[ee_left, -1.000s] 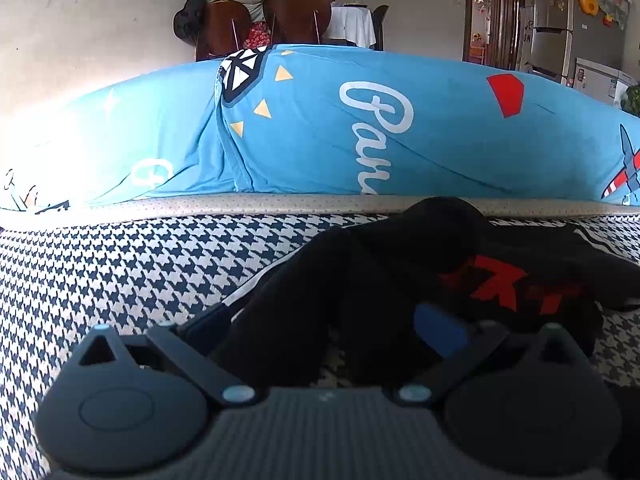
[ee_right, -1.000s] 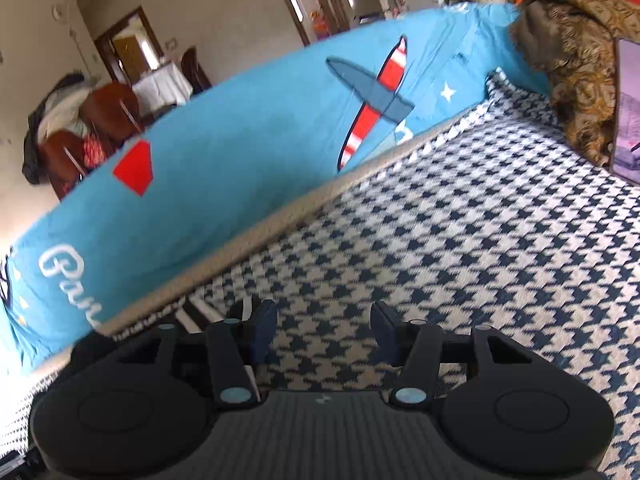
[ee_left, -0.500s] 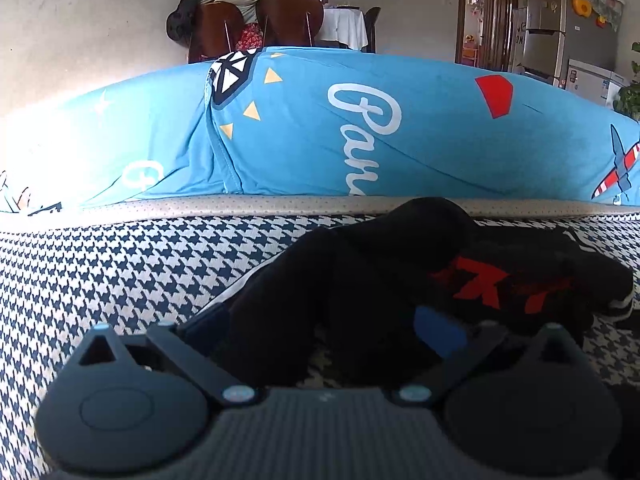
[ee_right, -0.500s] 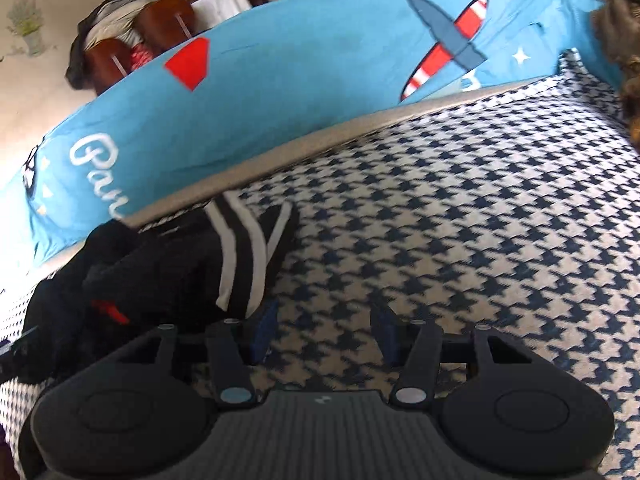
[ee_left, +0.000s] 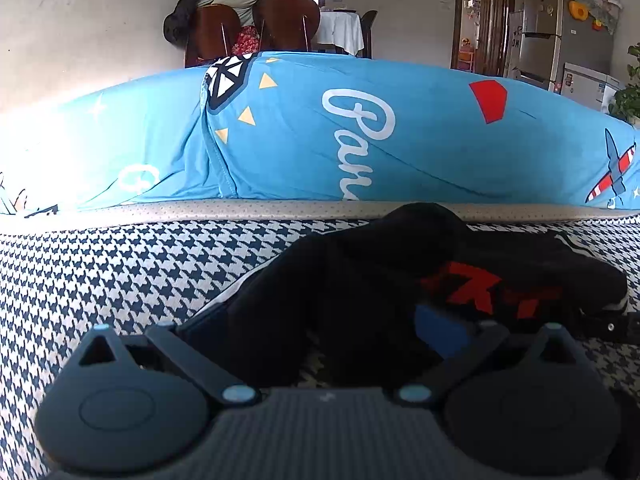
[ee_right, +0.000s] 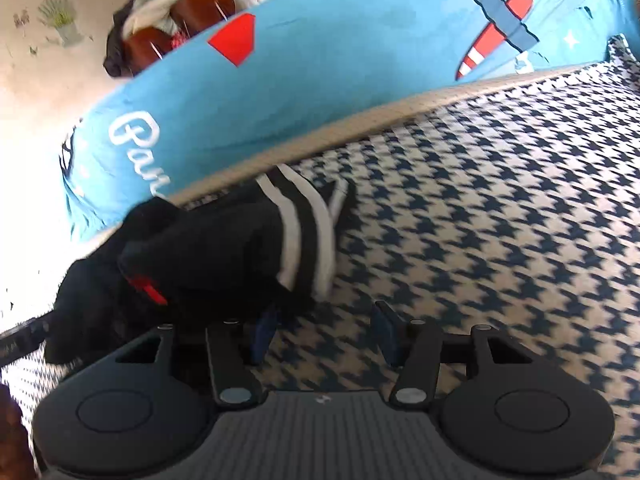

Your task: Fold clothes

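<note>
A black garment (ee_left: 360, 280) with red print (ee_left: 476, 284) lies bunched on the houndstooth cover. My left gripper (ee_left: 320, 328) stands open and wide around its near end; the cloth lies between the fingers and the right blue pad (ee_left: 440, 332) shows bare. In the right wrist view the same garment (ee_right: 224, 256) lies at the left, with a white-striped cuff (ee_right: 308, 232) towards me. My right gripper (ee_right: 324, 332) is open low over the cover. Only houndstooth shows between its fingers, and its left finger is just below the cuff's edge.
The houndstooth cover (ee_left: 100, 272) (ee_right: 500, 220) spreads to the right. Along its far edge, behind a beige piped border (ee_left: 200, 210), lies a long blue printed quilt roll (ee_left: 360, 140) (ee_right: 320, 80). Beyond that are brown chairs heaped with clothes (ee_left: 256, 20) and a fridge (ee_left: 560, 28).
My right gripper swung left and sank towards the cover, bringing the black garment and its striped cuff into view and close to its left finger. The left gripper stayed put.
</note>
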A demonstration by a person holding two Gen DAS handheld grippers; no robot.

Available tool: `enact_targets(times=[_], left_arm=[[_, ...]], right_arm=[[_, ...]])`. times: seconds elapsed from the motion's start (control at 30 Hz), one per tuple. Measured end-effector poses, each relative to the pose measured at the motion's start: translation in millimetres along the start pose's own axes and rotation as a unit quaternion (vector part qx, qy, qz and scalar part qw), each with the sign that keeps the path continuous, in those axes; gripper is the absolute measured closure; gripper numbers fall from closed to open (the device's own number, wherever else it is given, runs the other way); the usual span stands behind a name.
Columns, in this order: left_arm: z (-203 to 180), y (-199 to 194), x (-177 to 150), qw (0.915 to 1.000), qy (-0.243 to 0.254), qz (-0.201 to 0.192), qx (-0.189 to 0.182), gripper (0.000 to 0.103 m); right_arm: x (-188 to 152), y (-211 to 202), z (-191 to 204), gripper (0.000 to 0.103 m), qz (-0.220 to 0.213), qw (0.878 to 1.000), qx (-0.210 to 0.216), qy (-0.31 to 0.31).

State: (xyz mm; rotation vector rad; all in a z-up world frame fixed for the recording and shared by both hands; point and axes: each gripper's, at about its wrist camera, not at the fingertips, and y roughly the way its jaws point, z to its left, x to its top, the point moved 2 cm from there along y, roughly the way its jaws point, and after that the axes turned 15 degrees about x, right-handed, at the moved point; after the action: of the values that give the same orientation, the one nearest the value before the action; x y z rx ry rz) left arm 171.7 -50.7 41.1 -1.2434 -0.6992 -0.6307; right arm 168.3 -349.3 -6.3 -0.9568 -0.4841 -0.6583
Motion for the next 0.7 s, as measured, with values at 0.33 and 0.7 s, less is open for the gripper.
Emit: enact_targets(times=[0.33,0.7], left_arm=[[5,1,2,0.9999,-0.009,0.007,-0.003,0.000],[5,-4,3,0.9998,-0.015,0.005,-0.010,0.000]], right_arm=[[2,37,27,0.084,-0.041,0.998,-0.006,-0.037],[14,-35,54,0.092,-0.142,0.985,-0.078,-0.052]])
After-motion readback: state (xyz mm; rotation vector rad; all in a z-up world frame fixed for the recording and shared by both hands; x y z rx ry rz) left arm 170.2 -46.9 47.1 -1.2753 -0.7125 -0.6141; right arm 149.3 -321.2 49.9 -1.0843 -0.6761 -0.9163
